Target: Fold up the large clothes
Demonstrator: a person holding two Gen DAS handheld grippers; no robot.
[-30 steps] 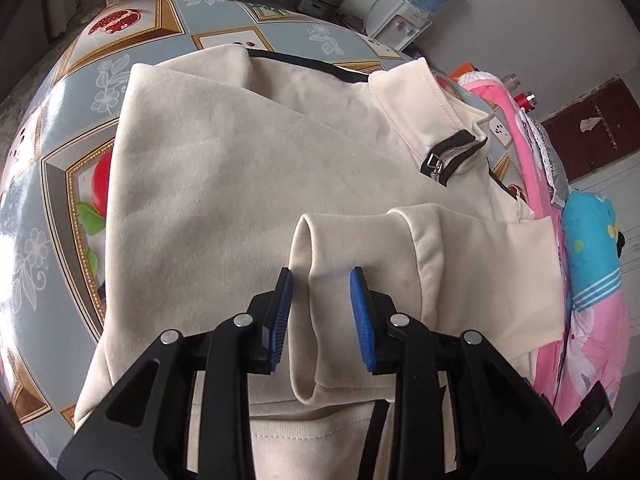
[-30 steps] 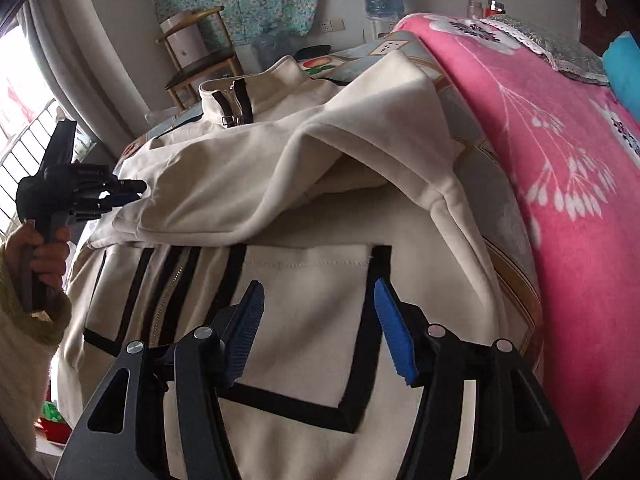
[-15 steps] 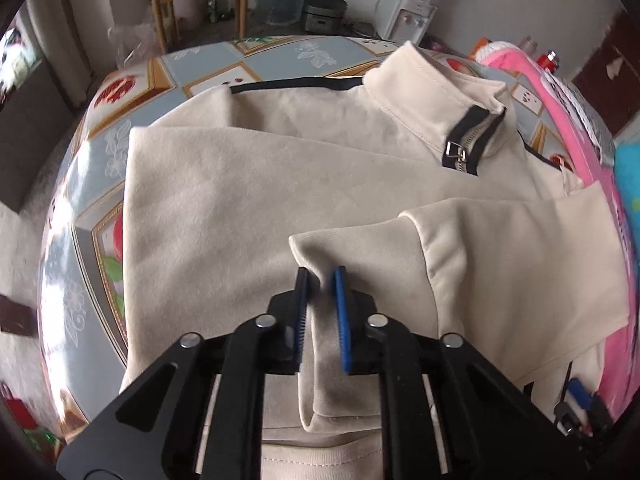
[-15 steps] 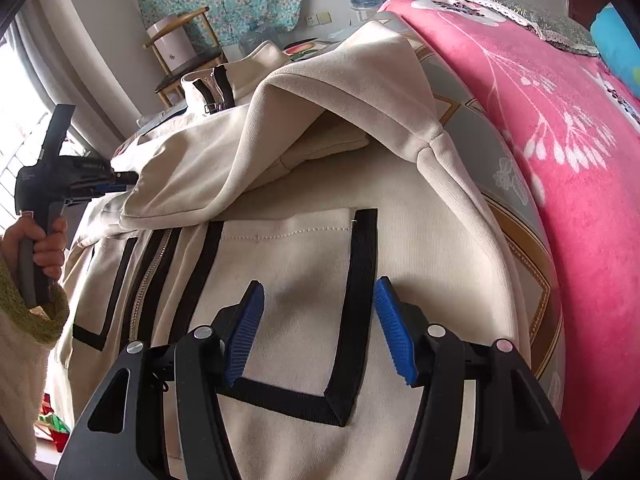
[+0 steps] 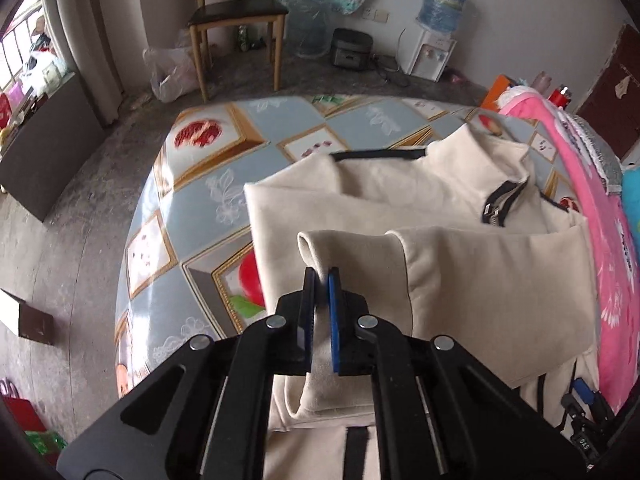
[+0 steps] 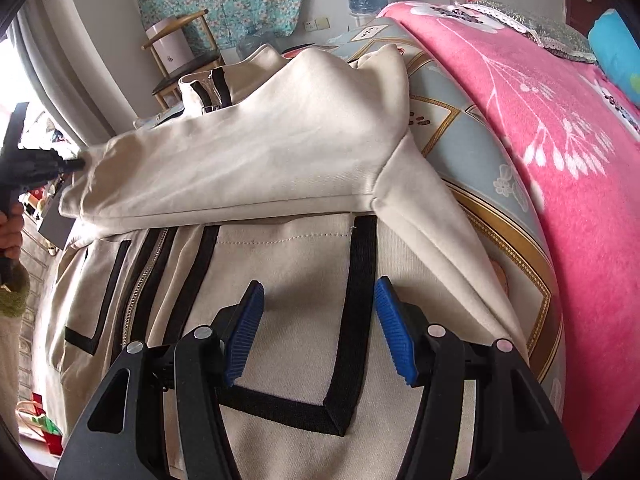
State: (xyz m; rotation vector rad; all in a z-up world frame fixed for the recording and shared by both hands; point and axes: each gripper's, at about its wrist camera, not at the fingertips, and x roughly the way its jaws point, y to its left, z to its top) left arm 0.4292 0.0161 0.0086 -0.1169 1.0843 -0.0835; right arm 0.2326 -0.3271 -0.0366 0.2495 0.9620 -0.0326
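Observation:
A cream zip-up jacket [image 5: 380, 196] with black trim lies on the patterned table [image 5: 200, 200]. My left gripper [image 5: 321, 276] is shut on the cuff of its sleeve [image 5: 344, 248] and holds it lifted above the jacket body. In the right wrist view the sleeve [image 6: 248, 160] stretches raised across the jacket, with the left gripper [image 6: 78, 164] pinching its end at the far left. My right gripper [image 6: 320, 312] is open and empty, hovering over the jacket front [image 6: 296, 280] by the black-edged pocket.
A pink blanket [image 6: 540, 120] covers the bed along the table's right side. A wooden chair [image 5: 236, 24], a plastic bag and a water dispenser [image 5: 436, 36] stand on the floor beyond the table. Red and green bags [image 6: 44, 428] lie at the lower left.
My left gripper closed on the sleeve cuff and lifted it up and toward the left. The right gripper stayed open over the jacket front.

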